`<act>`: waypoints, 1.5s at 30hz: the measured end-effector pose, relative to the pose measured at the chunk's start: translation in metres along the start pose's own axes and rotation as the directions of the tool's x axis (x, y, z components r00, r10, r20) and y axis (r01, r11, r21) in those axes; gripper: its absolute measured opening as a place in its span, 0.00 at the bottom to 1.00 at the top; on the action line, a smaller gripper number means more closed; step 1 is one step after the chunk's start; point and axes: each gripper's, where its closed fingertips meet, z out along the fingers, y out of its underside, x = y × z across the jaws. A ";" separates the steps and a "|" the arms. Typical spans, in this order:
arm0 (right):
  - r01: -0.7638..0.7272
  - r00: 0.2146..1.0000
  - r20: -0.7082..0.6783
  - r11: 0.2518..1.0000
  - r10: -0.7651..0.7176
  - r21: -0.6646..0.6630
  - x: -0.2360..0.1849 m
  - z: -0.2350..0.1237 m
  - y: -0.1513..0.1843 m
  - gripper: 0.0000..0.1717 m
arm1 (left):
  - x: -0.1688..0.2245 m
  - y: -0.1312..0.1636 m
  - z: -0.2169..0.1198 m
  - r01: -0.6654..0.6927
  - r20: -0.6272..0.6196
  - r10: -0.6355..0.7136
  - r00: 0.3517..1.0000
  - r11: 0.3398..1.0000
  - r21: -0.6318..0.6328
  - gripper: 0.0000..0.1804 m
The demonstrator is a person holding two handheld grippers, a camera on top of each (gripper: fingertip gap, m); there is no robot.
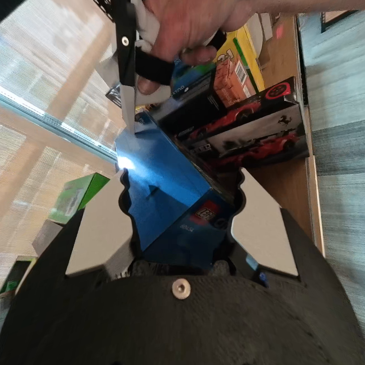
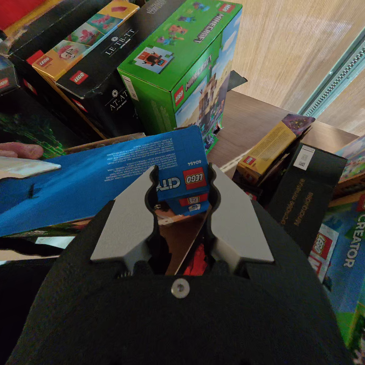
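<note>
Blue box (image 1: 167,177): in the left wrist view, it lies between my left fingers (image 1: 182,197), long axis running away toward the right gripper (image 1: 130,126); fingers spread, contact unclear. In the right wrist view, my right fingers (image 2: 182,189) pinch its printed corner, green box (image 2: 177,65) behind on the wooden surface (image 2: 256,122).

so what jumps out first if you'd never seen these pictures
A long blue toy box is carried between both grippers: the right gripper clamps one end of it, and the left gripper straddles the other end with its jaws set wide. Behind it in the right wrist view a bright green box stands on the wooden table beside black boxes. In the left wrist view, black boxes with red cars lie beyond the blue one.
</note>
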 end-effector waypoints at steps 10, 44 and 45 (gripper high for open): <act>0.011 1.000 0.027 1.000 -0.012 0.023 -0.036 -0.043 0.034 0.25 | 0.003 0.023 -0.042 0.047 -0.132 -0.041 0.990 0.998 0.048 0.56; 0.106 0.994 -0.017 0.942 -0.106 0.319 -0.086 -0.084 0.077 0.42 | 0.006 0.014 -0.012 -0.228 -0.255 0.128 0.958 0.882 -0.412 0.43; 0.146 0.989 -0.057 0.927 -0.135 0.347 -0.075 -0.086 0.073 0.51 | 0.006 0.014 -0.012 -0.209 -0.252 0.114 0.961 0.895 -0.394 0.43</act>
